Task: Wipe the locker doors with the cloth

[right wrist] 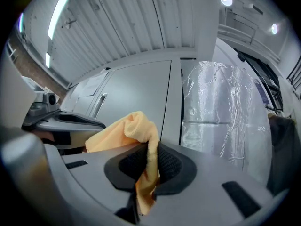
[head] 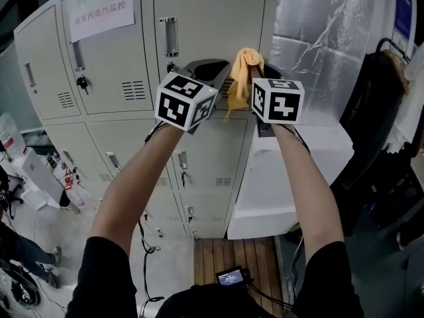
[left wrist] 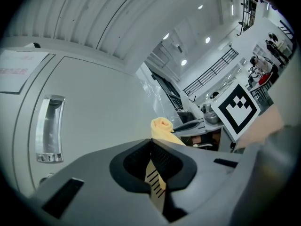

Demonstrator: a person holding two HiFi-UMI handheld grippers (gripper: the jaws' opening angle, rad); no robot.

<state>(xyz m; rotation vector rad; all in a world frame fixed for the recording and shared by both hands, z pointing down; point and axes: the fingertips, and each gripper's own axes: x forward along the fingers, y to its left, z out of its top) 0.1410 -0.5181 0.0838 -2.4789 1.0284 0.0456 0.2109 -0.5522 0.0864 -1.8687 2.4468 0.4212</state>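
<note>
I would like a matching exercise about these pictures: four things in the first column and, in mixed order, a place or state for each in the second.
1. cloth
2. left gripper
3. paper notice
4. plastic sheet

A. stuck on an upper locker door
B. jaws together, nothing held
C. crinkled and silvery
D. clamped in the right gripper

Pairs: 1-D, 2-B, 3-A, 4-C
</note>
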